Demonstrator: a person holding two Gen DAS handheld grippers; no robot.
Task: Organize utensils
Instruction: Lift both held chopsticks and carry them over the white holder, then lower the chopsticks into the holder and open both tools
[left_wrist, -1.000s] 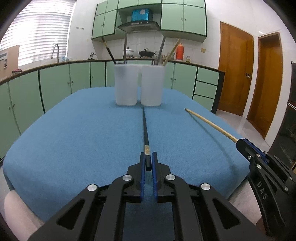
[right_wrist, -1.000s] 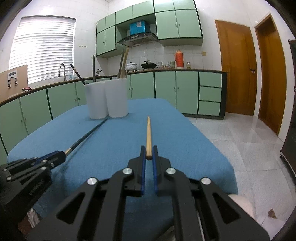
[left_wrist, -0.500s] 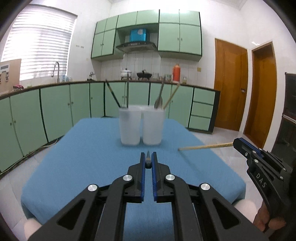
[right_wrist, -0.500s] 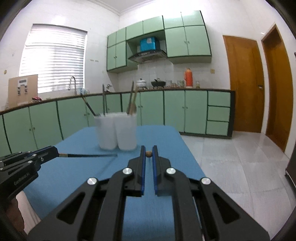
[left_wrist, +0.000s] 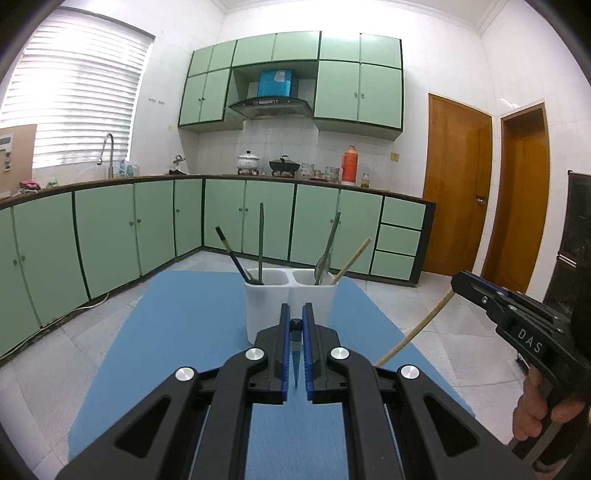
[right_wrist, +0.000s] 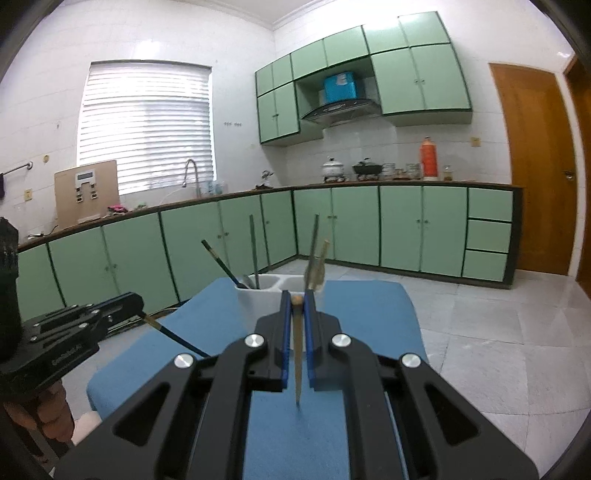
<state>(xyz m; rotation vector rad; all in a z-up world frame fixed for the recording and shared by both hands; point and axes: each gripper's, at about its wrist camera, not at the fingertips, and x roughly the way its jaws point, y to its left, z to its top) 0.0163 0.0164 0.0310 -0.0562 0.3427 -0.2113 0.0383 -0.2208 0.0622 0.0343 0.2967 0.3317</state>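
Since the earlier frames both grippers had risen well above the blue cloth-covered table, and the two chopsticks, which had pointed forward and lain along the cloth, now hung point-down from the jaws. At the left, the left black two-finger gripper with blue pads was clamped on the top end of a thin dark chopstick; the right wrist view showed that same stick slanting down from it toward the cloth, its lower end hidden behind the near gripper. Ahead, near the far end of the table, stood the white plastic two-compartment utensil holder. Its left compartment held a dark chopstick leaning left and an upright dark green handle; its right compartment held a metal spoon and a pale wooden chopstick leaning right. At the right, the right black two-finger gripper with blue pads was closed on the top end of a light wooden chopstick, which hung nearly straight down with its tip above the cloth; in the left wrist view that stick slanted down and leftward beside the table's right edge. A person's hand gripped the right gripper's handle.
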